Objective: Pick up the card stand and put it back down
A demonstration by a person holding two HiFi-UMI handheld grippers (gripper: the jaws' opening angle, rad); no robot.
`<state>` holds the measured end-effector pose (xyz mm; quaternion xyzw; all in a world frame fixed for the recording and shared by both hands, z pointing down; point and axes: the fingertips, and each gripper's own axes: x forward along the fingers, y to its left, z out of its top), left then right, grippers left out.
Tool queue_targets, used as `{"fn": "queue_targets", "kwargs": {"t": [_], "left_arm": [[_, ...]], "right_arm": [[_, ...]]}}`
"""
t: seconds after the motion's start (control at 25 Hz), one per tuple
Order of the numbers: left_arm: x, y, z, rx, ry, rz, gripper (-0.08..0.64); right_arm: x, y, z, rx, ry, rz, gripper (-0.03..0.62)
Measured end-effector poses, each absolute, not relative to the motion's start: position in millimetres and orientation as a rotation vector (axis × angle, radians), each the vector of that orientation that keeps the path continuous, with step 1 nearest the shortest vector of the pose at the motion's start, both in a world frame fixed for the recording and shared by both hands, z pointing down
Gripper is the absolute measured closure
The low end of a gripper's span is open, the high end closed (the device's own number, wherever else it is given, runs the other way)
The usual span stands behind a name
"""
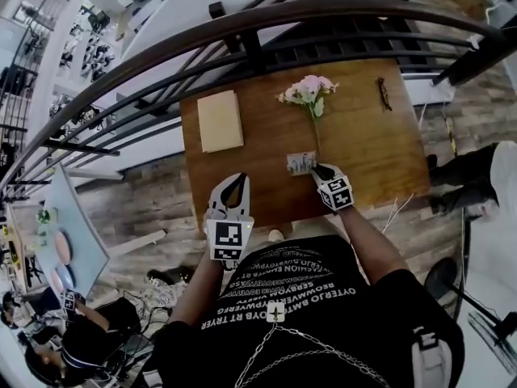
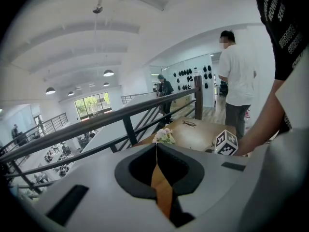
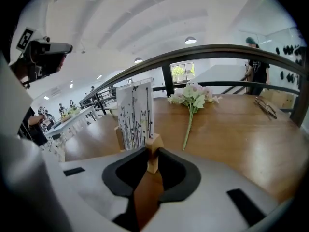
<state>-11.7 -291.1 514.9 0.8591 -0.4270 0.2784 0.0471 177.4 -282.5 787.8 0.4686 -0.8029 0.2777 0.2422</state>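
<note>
Wooden table [image 1: 363, 152]: the card stand [image 1: 300, 163] is upright near its front edge, just beside the flower's [image 1: 308, 91] stem end. The right gripper [image 1: 317, 168] is clenched on the stand's wooden block; whether it is lifted, I cannot tell. The left gripper [image 1: 233, 179] hovers at the table's edge, jaws pressed together on nothing.

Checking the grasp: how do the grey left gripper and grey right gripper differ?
The left gripper has its jaws shut on nothing; the right gripper is shut on the wooden base of the white printed card stand. The left sits back at the wooden table's near edge; the right reaches further in. Both look identically built.
</note>
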Motion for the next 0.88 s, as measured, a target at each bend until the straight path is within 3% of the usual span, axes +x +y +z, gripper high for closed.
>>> {"fn": "queue_targets", "kwargs": {"t": [0.16, 0.36, 0.48, 0.52, 0.64, 0.88], "left_arm": [[-11.6, -277.8, 516.4, 2.639, -1.296, 0.842, 0.531], [-2.6, -252.3, 523.5, 2.666, -1.306, 0.799, 0.531], [-7.9, -237.1, 519.4, 2.680, -1.308, 0.765, 0.531], [-10.2, -232.8, 516.7, 2.686, -1.309, 0.750, 0.531], [-17.2, -221.8, 508.0, 2.709, -1.327, 0.694, 0.531], [-27.3, -201.6, 468.3, 2.791, -1.326, 0.493, 0.532]], "right_arm": [[180.3, -271.3, 801.9, 1.247, -2.137, 0.754, 0.517], [209.5, -254.2, 807.5, 1.275, -2.107, 0.841, 0.436], [229.9, -243.4, 787.4, 1.390, -2.066, 0.831, 0.429], [238.2, -239.9, 776.4, 1.441, -2.037, 0.802, 0.434], [260.1, -229.1, 732.6, 1.571, -1.943, 0.636, 0.568], [243.1, -200.1, 593.8, 1.686, -2.090, 0.336, 0.578]]}}
